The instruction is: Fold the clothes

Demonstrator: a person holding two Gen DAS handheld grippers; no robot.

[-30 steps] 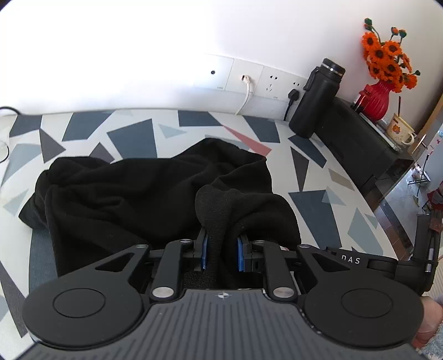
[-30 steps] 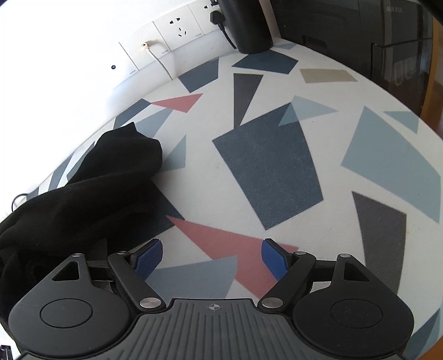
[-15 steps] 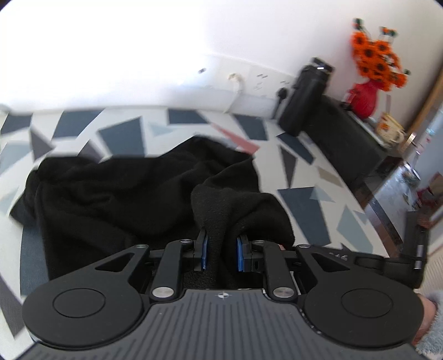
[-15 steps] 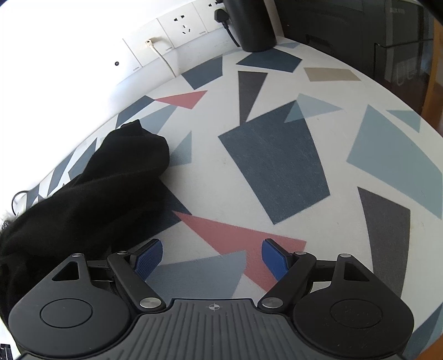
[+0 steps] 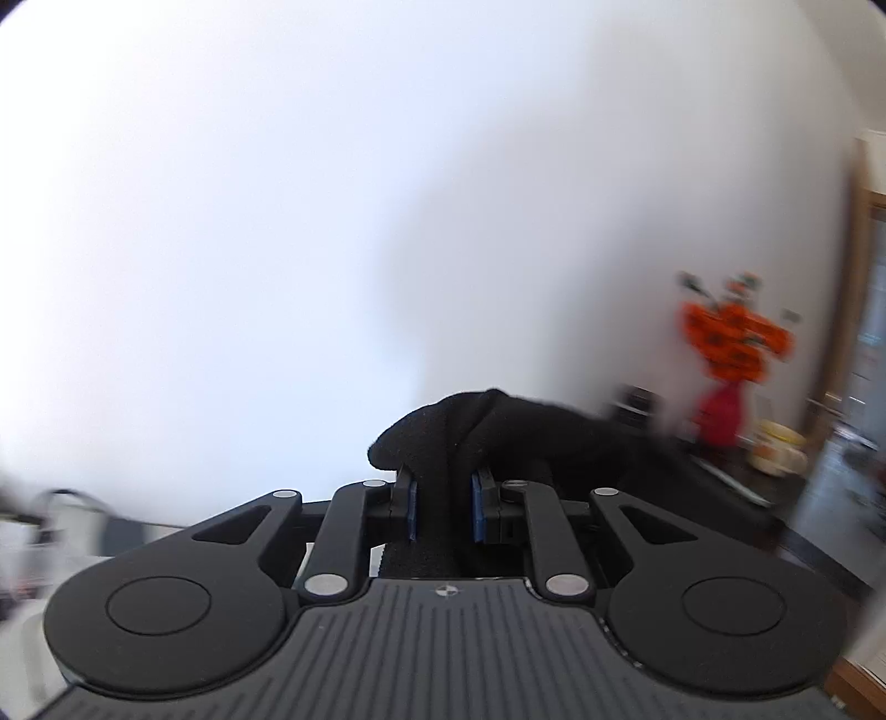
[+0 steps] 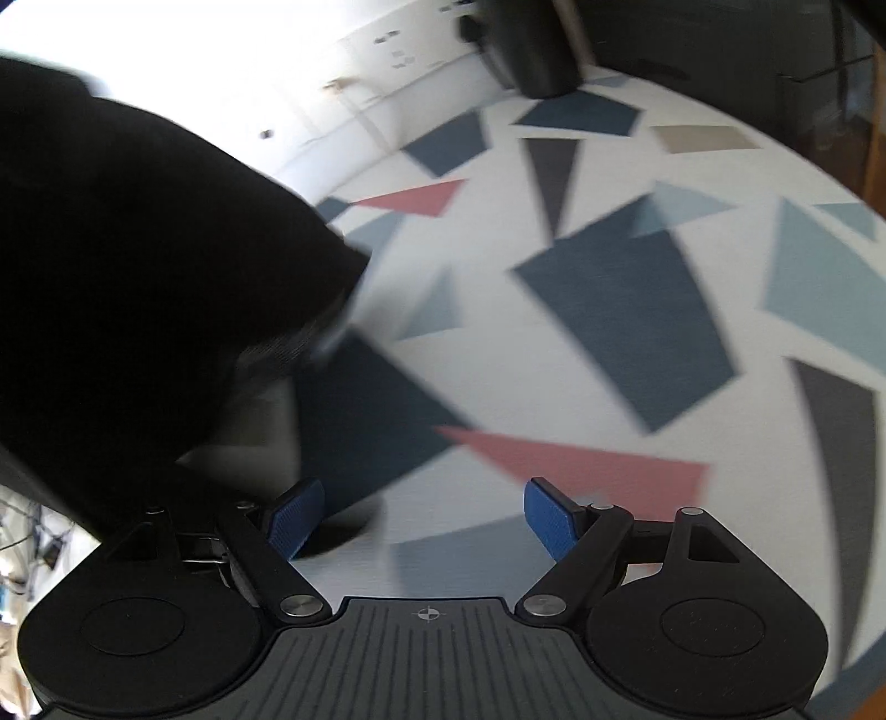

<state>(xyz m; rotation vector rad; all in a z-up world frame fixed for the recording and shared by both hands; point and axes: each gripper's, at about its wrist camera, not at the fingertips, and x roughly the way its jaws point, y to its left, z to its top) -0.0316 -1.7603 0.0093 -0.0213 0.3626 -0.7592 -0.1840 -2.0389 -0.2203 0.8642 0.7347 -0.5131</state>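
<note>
**Black fleece garment hanging from the left gripper, above the patterned table**

The black fleece garment [image 5: 443, 443] is sitting pinched between the blue pads of the left gripper [image 5: 443, 509], whose jaws are standing narrow and clenching a bunched fold of the cloth. In the left wrist view the fold is rising above the fingertips against a plain white wall [image 5: 277, 221], and more of the dark cloth is trailing away to the right. Beyond that cloth, a red vase of orange flowers [image 5: 725, 382] is standing blurred, with a pale mug [image 5: 775, 448] just beside it.

In the right wrist view the same garment [image 6: 138, 277] is filling the left side, hanging as a dark mass over the white table with blue, grey and pink triangles [image 6: 554, 332]. The right gripper [image 6: 426, 520] is pointing down at the table to the right of the garment, its blue pads [image 6: 548, 515] spread wide and grasping nothing. A black cylindrical container [image 6: 531, 50] is standing at the table's far edge, near the white wall sockets [image 6: 398, 55].
</note>
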